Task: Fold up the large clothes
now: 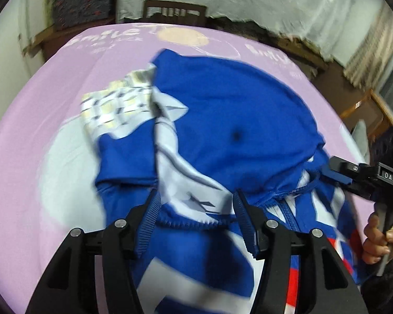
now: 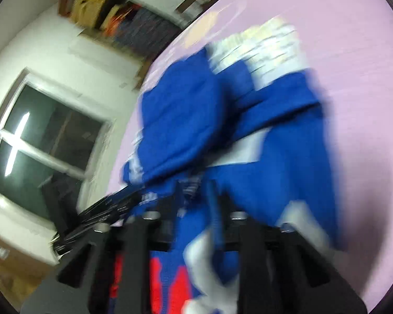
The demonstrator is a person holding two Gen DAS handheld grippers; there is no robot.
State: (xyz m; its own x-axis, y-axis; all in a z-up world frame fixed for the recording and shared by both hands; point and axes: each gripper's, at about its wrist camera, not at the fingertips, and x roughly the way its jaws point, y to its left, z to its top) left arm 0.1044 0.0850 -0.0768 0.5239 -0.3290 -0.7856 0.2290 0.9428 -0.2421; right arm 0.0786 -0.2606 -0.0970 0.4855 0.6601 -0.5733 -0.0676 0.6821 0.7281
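- Lying bunched on the lilac printed sheet (image 1: 21, 157), the blue-and-white fabric jersey (image 1: 230, 120) looked half folded.
- The left gripper (image 1: 196, 196) stood released, hem between unpressed pads.
- The right gripper (image 2: 196, 198) was blurred; grip unclear.
- Next: regrasp a free edge.

A bed covered in a pale lilac sheet (image 1: 26, 136) carries everything here. The sheet bears white lettering and a peach-coloured round patch (image 1: 182, 38) near its far edge, and a large pale grey round print (image 1: 65, 162) left of the garment. A big blue garment (image 1: 228, 120) with white panels lies rumpled directly on the sheet, spread from the middle toward the near edge. A white and yellowish checked part (image 1: 115, 104) of it sits at the garment's far left side, also resting on the sheet.
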